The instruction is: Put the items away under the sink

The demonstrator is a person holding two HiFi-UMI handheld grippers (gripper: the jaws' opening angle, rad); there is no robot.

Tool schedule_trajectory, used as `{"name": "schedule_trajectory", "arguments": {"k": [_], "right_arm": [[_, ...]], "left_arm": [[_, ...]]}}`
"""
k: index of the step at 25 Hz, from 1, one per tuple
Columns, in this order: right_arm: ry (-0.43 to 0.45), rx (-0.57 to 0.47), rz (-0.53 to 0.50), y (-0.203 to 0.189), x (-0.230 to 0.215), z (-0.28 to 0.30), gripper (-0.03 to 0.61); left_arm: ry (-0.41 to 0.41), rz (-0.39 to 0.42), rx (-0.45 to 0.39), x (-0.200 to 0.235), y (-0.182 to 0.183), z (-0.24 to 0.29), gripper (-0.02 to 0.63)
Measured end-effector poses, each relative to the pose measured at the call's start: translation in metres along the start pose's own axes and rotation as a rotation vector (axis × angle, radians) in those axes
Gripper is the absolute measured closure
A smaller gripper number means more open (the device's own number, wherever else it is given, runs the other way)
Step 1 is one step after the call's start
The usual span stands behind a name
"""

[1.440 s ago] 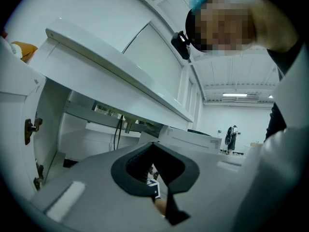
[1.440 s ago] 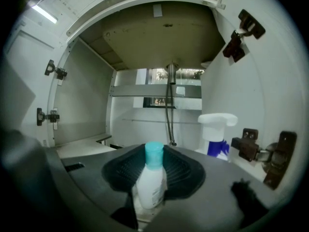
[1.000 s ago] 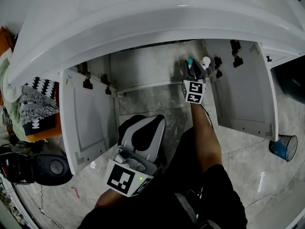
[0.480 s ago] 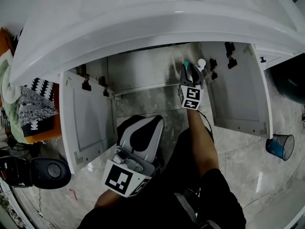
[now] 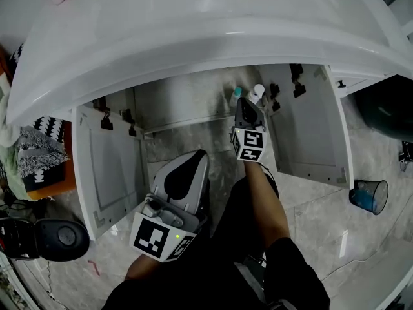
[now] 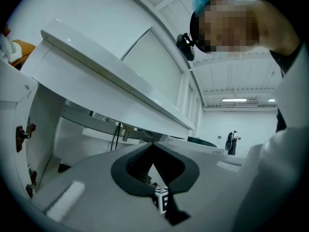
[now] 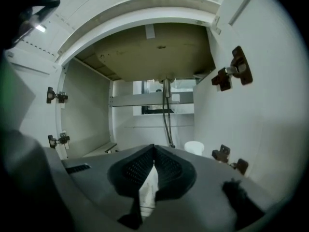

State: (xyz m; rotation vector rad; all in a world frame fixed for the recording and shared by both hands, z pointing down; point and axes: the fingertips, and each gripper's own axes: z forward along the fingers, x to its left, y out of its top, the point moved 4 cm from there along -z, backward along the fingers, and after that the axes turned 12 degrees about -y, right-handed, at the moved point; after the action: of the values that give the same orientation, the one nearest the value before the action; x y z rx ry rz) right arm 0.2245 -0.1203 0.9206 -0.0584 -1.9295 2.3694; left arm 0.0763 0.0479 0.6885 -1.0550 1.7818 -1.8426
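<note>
Cabinet (image 5: 193, 105) under the sink (image 5: 161, 31): both doors stand open, left door (image 5: 106, 166) and right door (image 5: 316, 128). Two items sit inside, caps up and side by side near the right-hand hinges: a teal-capped bottle (image 5: 236, 96) and a white-capped bottle (image 5: 258, 93).

Right gripper (image 5: 246, 106) reaches into the opening, tips just short of the two bottles and touching neither. Its jaws have just been closing and now meet at the tips, with nothing between them. In the right gripper view (image 7: 154, 147) the white-capped bottle (image 7: 194, 148) shows low and to the right beyond the jaws. A grey hose (image 7: 167, 115) hangs from the underside of the basin.

Left gripper (image 5: 195, 158) is held back at the person's lap, outside the cabinet, pointing toward the left half of the opening. The left gripper view (image 6: 153, 144) shows its jaws together at the tips, with nothing held.

A blue cup (image 5: 368, 196) stands on the floor beyond the right door.
</note>
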Motion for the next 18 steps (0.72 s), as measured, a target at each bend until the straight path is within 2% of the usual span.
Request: {"name": "schedule_trajectory", "arguments": {"k": [5, 11, 14, 18], "right_arm": [[0.01, 0.066, 0.026, 0.008, -0.004, -0.005, 0.563], [0.011, 0.214, 0.041, 0.018, -0.01, -0.025, 0.563], [0.018, 0.28, 0.041, 0.033, -0.01, -0.042, 0.563], [0.02, 0.342, 0.042, 0.065, -0.009, -0.061, 0.563]], "left_arm": [[0.025, -0.015, 0.004, 0.006, 0.014, 0.008, 0.609], [0.037, -0.066, 0.059, -0.005, 0.04, 0.02, 0.609], [0.039, -0.093, 0.062, -0.017, 0.067, 0.023, 0.609], [0.047, -0.089, 0.084, -0.03, 0.108, 0.025, 0.609]]}}
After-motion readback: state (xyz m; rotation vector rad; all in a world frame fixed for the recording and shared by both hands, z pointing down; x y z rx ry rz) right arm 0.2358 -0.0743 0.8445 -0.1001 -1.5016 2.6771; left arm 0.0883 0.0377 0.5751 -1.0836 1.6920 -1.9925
